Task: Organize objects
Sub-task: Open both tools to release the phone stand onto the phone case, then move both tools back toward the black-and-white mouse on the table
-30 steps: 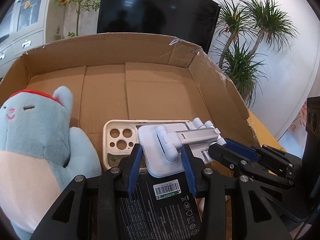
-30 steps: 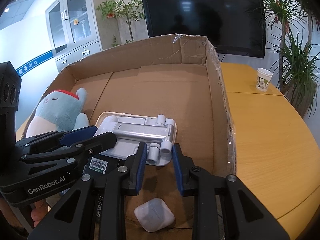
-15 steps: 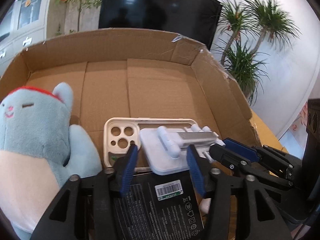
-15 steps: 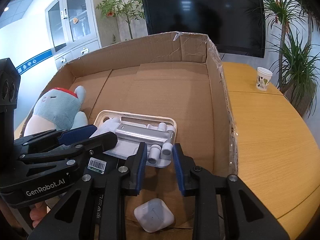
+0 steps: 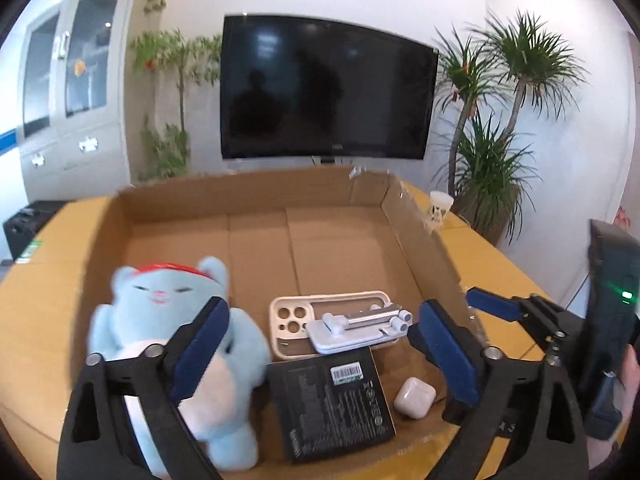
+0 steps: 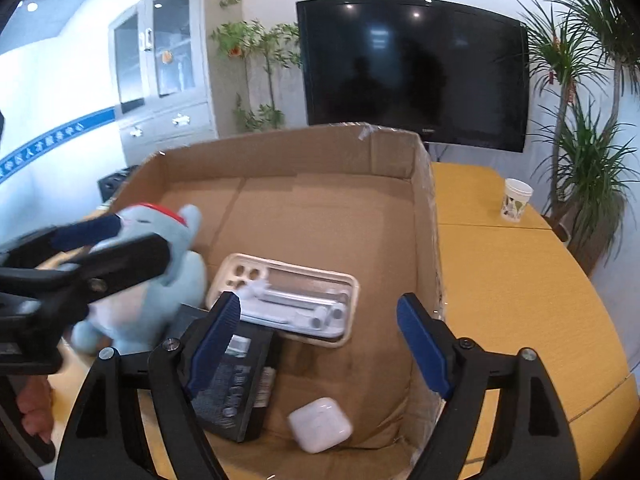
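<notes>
A cardboard box [image 5: 416,236] [image 6: 424,232] on a yellow table holds a blue plush toy [image 5: 160,312] [image 6: 160,292], a cream phone case [image 5: 288,320] [image 6: 248,268], a white and silver phone stand [image 5: 356,326] [image 6: 296,304] lying on the case, a black box [image 5: 332,400] [image 6: 236,384] and a white earbud case [image 5: 414,396] [image 6: 320,424]. My left gripper [image 5: 320,356] is open and empty above the near end of the box. My right gripper [image 6: 320,344] is open and empty, also raised at the near end.
A paper cup [image 6: 516,200] [image 5: 440,208] stands on the table right of the box. A black TV [image 5: 324,92], potted plants [image 5: 500,140] and a cabinet [image 5: 68,92] stand behind. The far half of the box floor [image 6: 312,216] is bare cardboard.
Both grippers let go of the phone stand, opened wide and pulled back and up. The stand now lies on the phone case.
</notes>
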